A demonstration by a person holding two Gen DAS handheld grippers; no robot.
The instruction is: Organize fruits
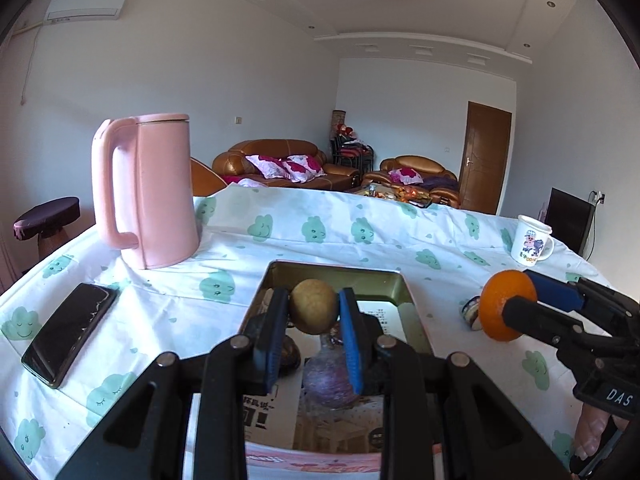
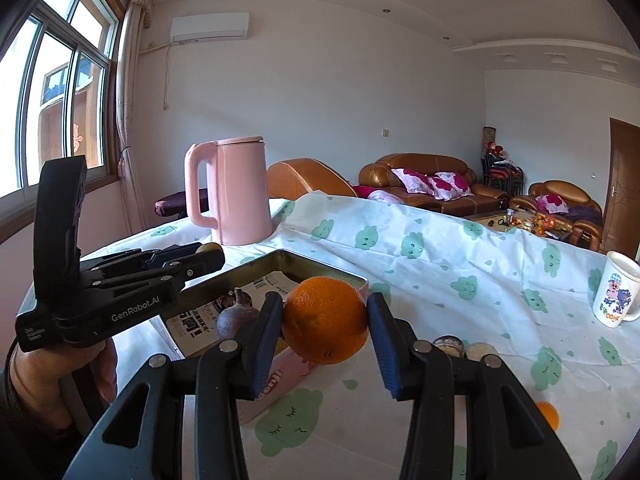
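Beside the tin tray (image 1: 416, 316), pink kettle (image 1: 154, 192), phone (image 1: 70, 334), mug (image 1: 532, 244).

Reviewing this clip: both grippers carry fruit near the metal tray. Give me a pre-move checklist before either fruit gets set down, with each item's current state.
1. Left gripper jaws clamped on the brown fruit: ok.
2. Right gripper jaws clamped on the orange: ok.
3. Brown fruit above the tray: ok, it hangs over the tray's inside.
4. Orange above the tray: not ok, in the left wrist view it sits right of the tray, over the tablecloth.
5. Free spot in the tray: cannot tell; a purple fruit lies below the left gripper and the jaws hide part of the floor.
6. Pink kettle and phone clear of both grippers: ok.
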